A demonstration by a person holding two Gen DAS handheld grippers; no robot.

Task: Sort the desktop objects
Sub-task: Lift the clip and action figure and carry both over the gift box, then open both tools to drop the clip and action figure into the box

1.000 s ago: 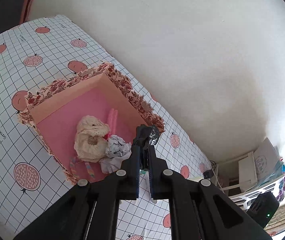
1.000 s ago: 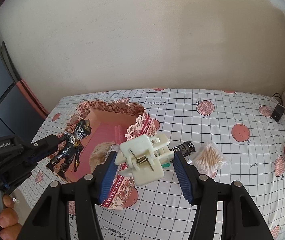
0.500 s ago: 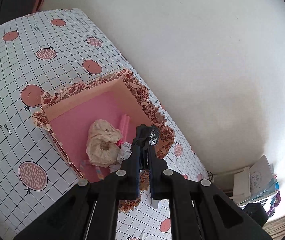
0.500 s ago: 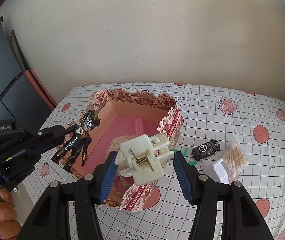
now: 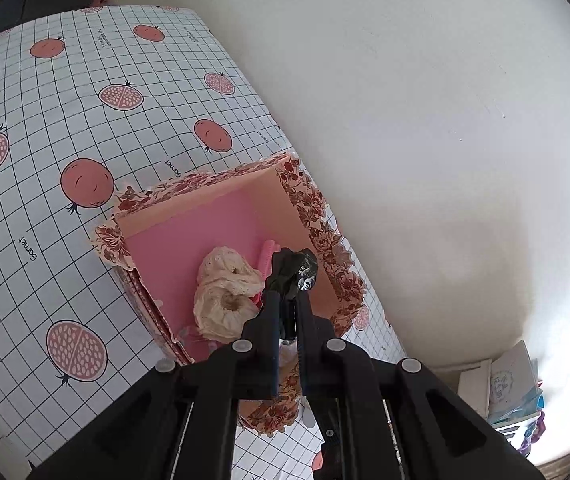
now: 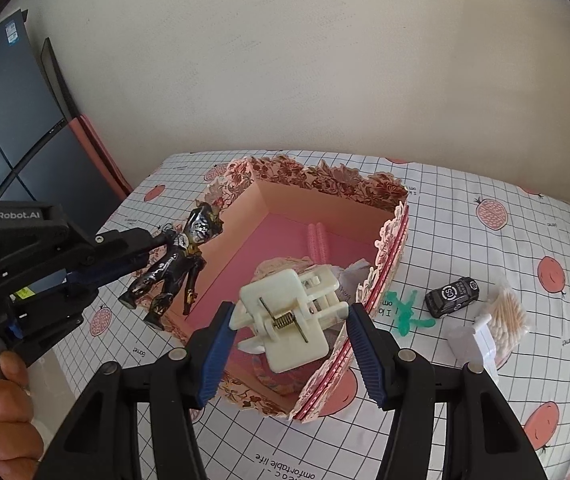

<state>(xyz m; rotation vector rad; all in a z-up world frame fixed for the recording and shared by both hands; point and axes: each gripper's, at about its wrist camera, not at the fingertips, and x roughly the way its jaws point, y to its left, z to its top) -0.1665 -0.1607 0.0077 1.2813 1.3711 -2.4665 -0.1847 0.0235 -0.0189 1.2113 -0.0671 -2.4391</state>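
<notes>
A floral-edged pink box [image 6: 327, 184] [image 5: 205, 182] stands on the checked tablecloth. Inside lie a cream scrunchie [image 5: 225, 288], a pink comb [image 6: 318, 240] and crumpled paper [image 6: 355, 274]. My left gripper [image 5: 287, 300] is shut on a black toy figure [image 6: 179, 262] [image 5: 295, 270] and holds it above the box's left wall. My right gripper [image 6: 289, 320] is shut on a cream hair claw clip [image 6: 289, 320] and holds it above the box's near end.
To the right of the box lie a green plastic figure [image 6: 409, 312], a black toy car [image 6: 451, 295], a white clip [image 6: 473, 342] and a bag of cotton swabs [image 6: 507, 318]. A wall rises behind the table. A dark monitor [image 6: 1, 120] stands at the left.
Both grippers have risen and moved over the box with their loads. The box now sits lower and smaller in the left wrist view and more central in the right wrist view.
</notes>
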